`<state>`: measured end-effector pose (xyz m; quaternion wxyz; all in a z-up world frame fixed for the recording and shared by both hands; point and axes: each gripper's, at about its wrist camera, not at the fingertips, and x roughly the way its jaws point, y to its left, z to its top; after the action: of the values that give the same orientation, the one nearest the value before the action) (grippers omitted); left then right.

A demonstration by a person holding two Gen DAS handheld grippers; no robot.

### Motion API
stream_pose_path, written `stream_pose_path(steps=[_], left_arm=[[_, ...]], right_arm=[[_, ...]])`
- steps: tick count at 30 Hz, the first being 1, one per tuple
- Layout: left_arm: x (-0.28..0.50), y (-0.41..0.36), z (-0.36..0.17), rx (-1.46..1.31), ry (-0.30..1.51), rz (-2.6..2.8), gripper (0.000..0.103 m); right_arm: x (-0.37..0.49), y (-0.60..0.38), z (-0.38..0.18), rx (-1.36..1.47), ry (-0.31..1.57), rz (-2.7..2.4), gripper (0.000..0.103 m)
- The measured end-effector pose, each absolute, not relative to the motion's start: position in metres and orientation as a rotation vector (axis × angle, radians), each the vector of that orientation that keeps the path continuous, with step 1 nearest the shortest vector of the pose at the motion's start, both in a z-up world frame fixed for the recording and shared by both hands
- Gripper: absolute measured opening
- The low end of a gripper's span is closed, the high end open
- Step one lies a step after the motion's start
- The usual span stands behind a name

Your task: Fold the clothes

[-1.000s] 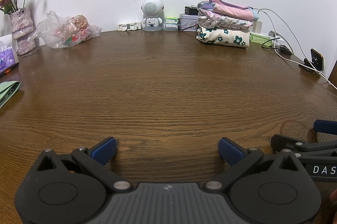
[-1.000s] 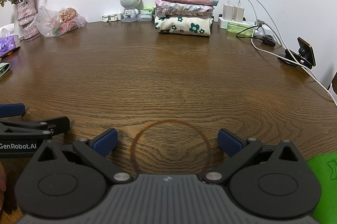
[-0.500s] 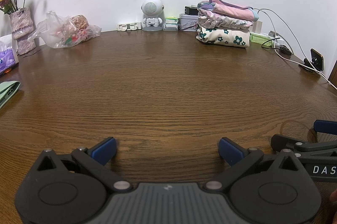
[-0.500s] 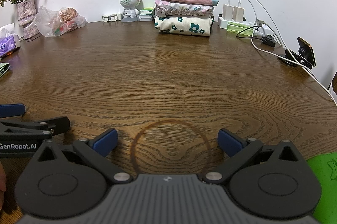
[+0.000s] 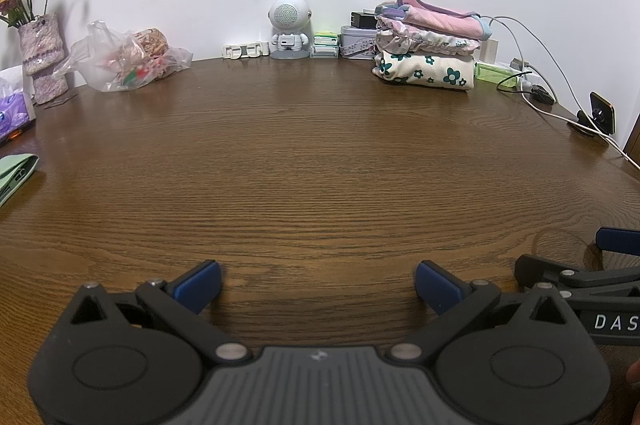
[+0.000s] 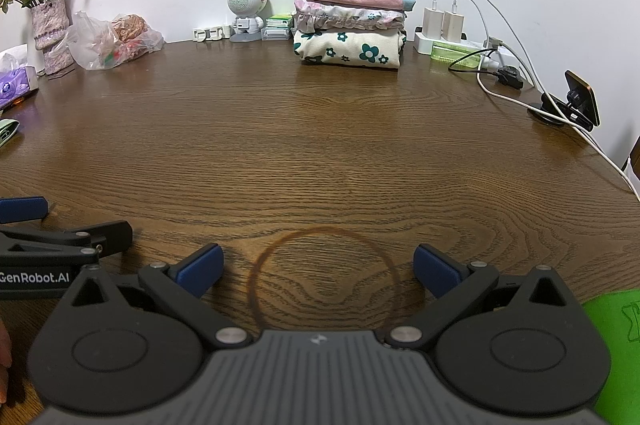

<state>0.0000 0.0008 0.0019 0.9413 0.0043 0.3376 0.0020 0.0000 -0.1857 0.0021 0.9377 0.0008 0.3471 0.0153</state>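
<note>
A stack of three folded clothes (image 5: 428, 45) sits at the back right of the brown wooden table (image 5: 312, 161): a pink one on top, a ruffled floral one, a cream one with dark flowers. It also shows in the right wrist view (image 6: 352, 25). A bright green garment (image 6: 616, 349) lies at the near right edge. My left gripper (image 5: 318, 283) is open and empty, low over the near table. My right gripper (image 6: 318, 267) is open and empty beside it, over a ring mark in the wood.
At the back stand a robot-shaped speaker (image 5: 289, 27), small boxes (image 5: 325, 45), a plastic bag (image 5: 128, 59) and a flower vase (image 5: 42, 53). A power strip with chargers and cables (image 6: 460, 37) and a phone stand (image 6: 576, 101) are on the right. A tissue pack (image 5: 14, 105) sits left.
</note>
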Motion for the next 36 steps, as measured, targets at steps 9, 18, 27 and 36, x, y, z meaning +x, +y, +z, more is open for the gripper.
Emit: stream_pose_path(steps=[9,18,27,36], left_arm=[[0.001,0.000,0.002,0.012,0.688,0.003,0.103],[0.029,0.015,0.053,-0.086,0.548,-0.083,0.103],[0.214,-0.032,0.054,0.066,0.554,-0.226,0.101],[0.331,-0.061,0.021,0.002,0.641,-0.300,0.082]], right_arm=[[-0.001,-0.185,-0.001,0.003,0.709,0.028,0.102],[-0.003,-0.214,0.047,0.118,0.777,0.257,0.103],[0.175,-0.274,0.085,-0.009,0.776,0.211,0.103],[0.333,-0.315,0.019,0.198,0.880,0.113,0.092]])
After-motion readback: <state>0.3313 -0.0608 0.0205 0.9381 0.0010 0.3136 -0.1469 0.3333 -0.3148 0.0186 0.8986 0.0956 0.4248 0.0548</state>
